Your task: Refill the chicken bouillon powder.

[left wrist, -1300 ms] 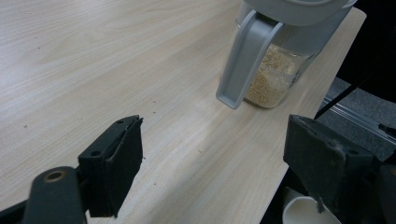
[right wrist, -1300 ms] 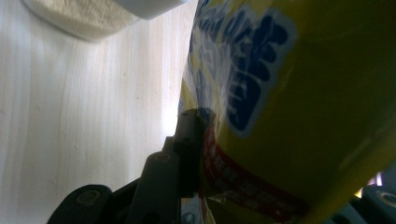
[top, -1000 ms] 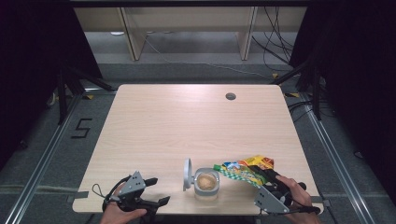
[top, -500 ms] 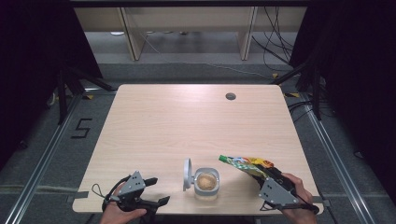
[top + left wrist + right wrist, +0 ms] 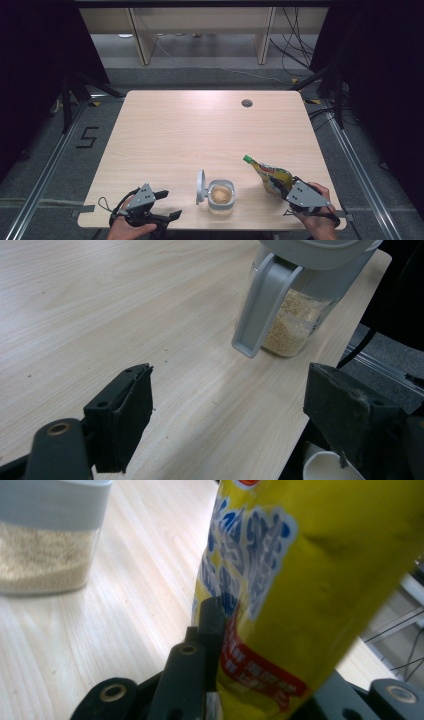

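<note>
Black jaws of your left gripper (image 5: pixel 167 206) stand wide, empty, at the table's (image 5: pixel 200 130) near-left edge. Centre: open grain container (image 5: pixel 221 196). Right: your right gripper (image 5: pixel 283 187), jaws just closing, clamps the yellow pouch (image 5: pixel 269 174).

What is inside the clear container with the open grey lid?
The clear container holds pale, fine grains, seen from above and through its wall. Whatever lies below the grain surface is covered.

High overhead; two close tabletop (image 5: pixel 190 130) views
</note>
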Available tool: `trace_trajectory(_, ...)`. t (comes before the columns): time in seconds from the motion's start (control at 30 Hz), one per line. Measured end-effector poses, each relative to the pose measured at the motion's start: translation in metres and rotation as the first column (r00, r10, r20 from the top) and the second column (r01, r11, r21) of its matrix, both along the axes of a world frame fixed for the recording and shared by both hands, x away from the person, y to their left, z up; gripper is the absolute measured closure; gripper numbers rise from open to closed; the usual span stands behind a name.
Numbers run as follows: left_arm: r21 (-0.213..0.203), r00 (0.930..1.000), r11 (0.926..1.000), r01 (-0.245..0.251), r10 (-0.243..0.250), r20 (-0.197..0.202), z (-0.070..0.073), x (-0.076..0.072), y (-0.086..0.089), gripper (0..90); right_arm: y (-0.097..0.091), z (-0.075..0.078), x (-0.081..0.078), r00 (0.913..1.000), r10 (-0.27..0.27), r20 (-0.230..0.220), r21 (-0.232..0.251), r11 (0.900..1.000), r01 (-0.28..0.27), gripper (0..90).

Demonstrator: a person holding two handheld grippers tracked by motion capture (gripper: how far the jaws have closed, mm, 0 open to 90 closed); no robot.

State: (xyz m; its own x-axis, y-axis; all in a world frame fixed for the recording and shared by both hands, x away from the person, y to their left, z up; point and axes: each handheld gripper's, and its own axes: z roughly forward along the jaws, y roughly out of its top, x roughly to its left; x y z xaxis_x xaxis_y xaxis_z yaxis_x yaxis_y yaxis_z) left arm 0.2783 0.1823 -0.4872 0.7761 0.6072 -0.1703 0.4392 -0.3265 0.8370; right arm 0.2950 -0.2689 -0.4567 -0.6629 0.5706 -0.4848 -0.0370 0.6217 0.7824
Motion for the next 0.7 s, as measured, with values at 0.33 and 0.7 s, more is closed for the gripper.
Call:
trace_trajectory(0.33, -0.003, 1.0, 1.0, 0.003, -0.003, 0.005, 0.0, 0.0, 0.0, 19.1, -0.014, -0.004, 0.002, 0.9968, -0.061, -0.051, 0.123, 0.9901, 0.067, 79.1)
trace_trajectory(0.7, -0.016, 1.0, 0.9999, -0.004, 0.004, 0.003, -0.001, -0.001, -0.002, 19.1, -0.019, -0.006, 0.0, 0.992, -0.104, -0.072, 0.168, 0.979, 0.115, 77.8)
